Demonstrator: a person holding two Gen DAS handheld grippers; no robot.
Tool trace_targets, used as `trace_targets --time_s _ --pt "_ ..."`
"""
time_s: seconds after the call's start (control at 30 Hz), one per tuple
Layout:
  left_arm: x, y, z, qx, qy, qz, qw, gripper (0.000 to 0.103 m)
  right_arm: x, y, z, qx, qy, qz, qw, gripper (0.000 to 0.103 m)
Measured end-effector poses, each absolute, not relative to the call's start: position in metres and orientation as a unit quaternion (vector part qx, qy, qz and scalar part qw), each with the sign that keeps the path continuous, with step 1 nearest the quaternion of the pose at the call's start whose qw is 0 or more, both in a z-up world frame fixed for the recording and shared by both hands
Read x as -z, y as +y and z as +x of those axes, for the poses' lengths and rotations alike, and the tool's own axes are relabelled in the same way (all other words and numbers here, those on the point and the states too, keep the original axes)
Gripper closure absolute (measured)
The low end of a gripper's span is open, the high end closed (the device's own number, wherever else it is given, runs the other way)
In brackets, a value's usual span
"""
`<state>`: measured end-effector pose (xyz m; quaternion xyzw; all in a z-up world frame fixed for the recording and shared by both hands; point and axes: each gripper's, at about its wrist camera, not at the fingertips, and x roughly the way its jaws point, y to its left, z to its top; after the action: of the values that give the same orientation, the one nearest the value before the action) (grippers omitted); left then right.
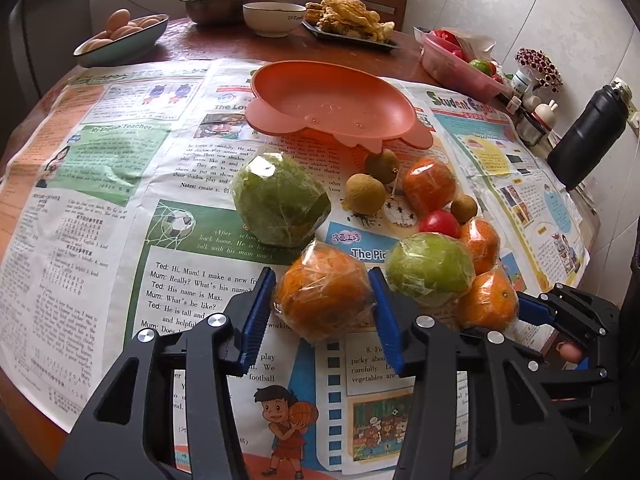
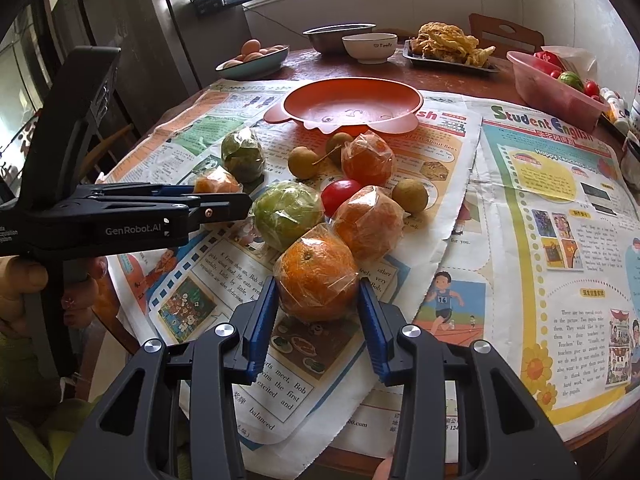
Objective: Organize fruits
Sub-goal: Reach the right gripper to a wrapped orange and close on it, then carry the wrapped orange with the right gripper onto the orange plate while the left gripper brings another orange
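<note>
Both are clamped on now: the left hand-held gripper has its blue pads pressed to either side of a wrapped orange, and the right hand-held gripper squeezes another wrapped orange the same way, jaws narrowed to the fruit's width, both oranges sitting on the newspaper over the tabletop. Beyond the right gripper's tips lie more wrapped oranges, a green wrapped fruit, a red tomato and small brown longans. Farther ahead, the orange plate holds nothing. Past it, a dish of eggs and a white bowl. Both grippers tilt downward at the fruit, and a hand grips the left one's handle.
</note>
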<state>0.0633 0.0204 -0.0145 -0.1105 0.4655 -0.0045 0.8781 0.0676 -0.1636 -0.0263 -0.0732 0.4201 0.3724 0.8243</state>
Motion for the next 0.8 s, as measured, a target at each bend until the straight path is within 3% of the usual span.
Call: trace_targets --time_s 0.8 --pt "-0.032 0.04 0.08 0.012 0.431 -0.125 0.893 0.066 -0.021 -0.178 0.104 -0.376 0.374 -0.051 0.846 0.064"
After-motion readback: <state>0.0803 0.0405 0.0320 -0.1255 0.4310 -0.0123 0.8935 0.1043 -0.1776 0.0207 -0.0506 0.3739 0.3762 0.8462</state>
